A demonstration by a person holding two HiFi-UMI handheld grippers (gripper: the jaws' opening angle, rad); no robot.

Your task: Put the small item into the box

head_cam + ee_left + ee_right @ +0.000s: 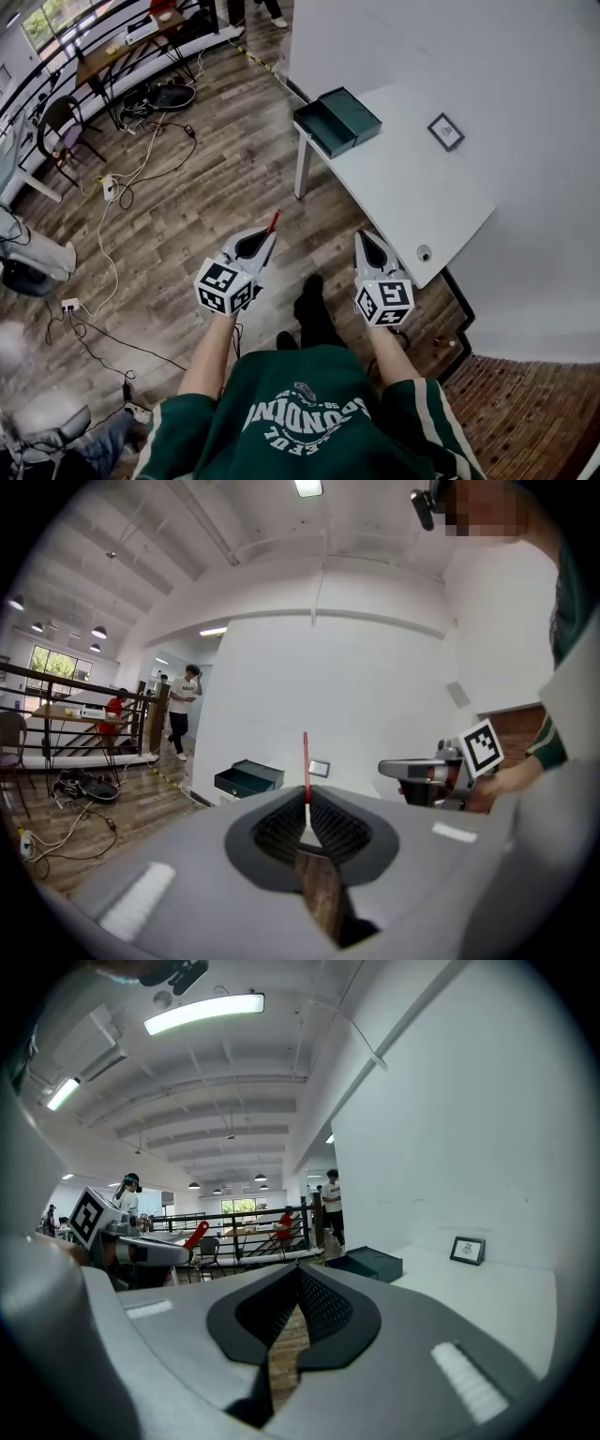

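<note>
My left gripper (269, 232) is shut on a thin red strip (274, 221), which stands up from the closed jaws (305, 761). Beside it, my right gripper (364, 237) is shut with nothing in it (300, 1274). Both hang over the wooden floor, short of the white table (412, 187). A dark green box (337, 120) lies open at the table's far left corner, its lid next to it. It also shows in the left gripper view (246, 780) and the right gripper view (375, 1263).
A small framed picture (446, 131) stands on the table near the wall, and a small round object (425, 252) lies by its near edge. Cables and a power strip (110, 187) trail over the floor to the left. People stand in the background (183, 710).
</note>
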